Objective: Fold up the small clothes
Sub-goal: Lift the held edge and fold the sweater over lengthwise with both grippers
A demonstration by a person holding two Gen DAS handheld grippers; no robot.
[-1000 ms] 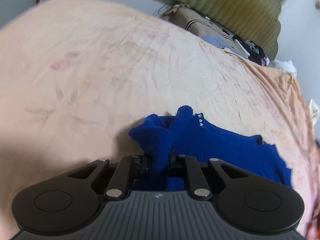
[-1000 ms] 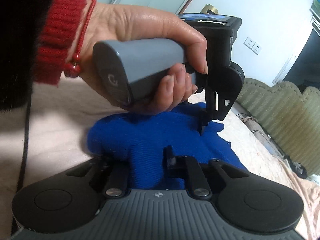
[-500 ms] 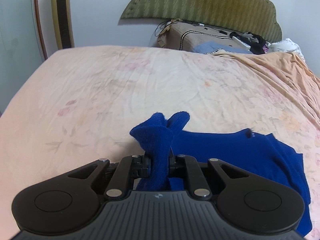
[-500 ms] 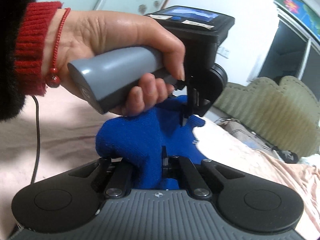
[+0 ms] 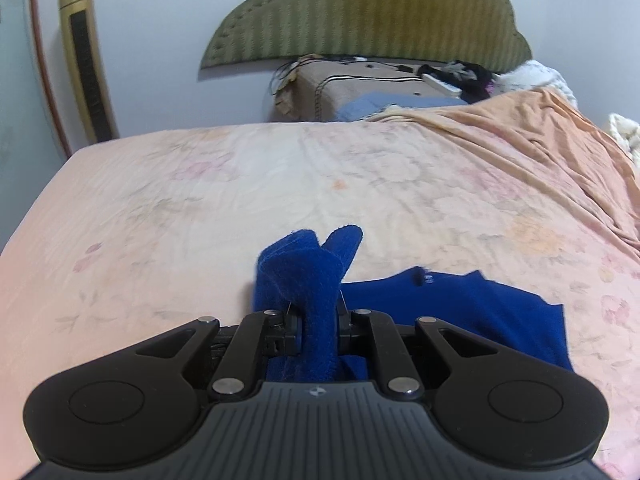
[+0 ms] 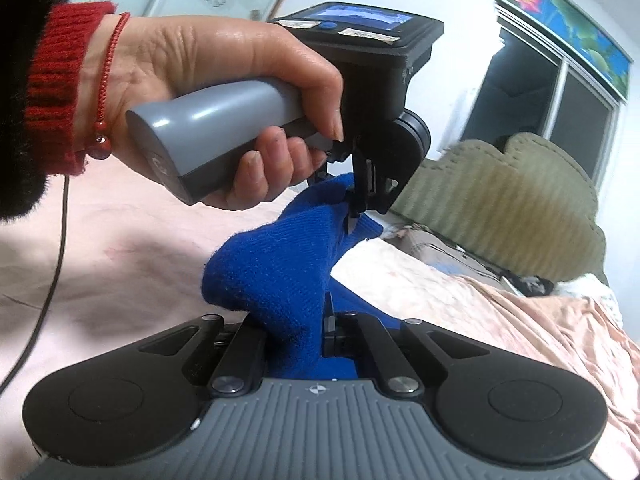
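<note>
A small blue knitted garment (image 5: 460, 308) lies partly on the pink floral bedsheet (image 5: 280, 184), with one edge lifted. My left gripper (image 5: 318, 320) is shut on a bunched fold of it that sticks up between the jaws. In the right wrist view the same blue garment (image 6: 280, 264) stretches from my right gripper (image 6: 308, 332), shut on its near edge, up to the left gripper (image 6: 354, 210), which a hand (image 6: 224, 92) with a red cuff holds above the bed. The fabric hangs taut between the two grippers.
A green padded headboard (image 5: 360, 16) stands at the far end, with a cardboard box (image 5: 360, 88) and loose clothes before it. An orange blanket (image 5: 540, 132) is heaped at the right. A gold tower fan (image 5: 84, 60) stands at the left wall. A black cable (image 6: 52, 264) trails across the sheet.
Both grippers have risen and carried the blue garment's edge up off the sheet. The left wrist view has tilted up, so the headboard and wall now show. The right jaws pinched fully onto the fabric.
</note>
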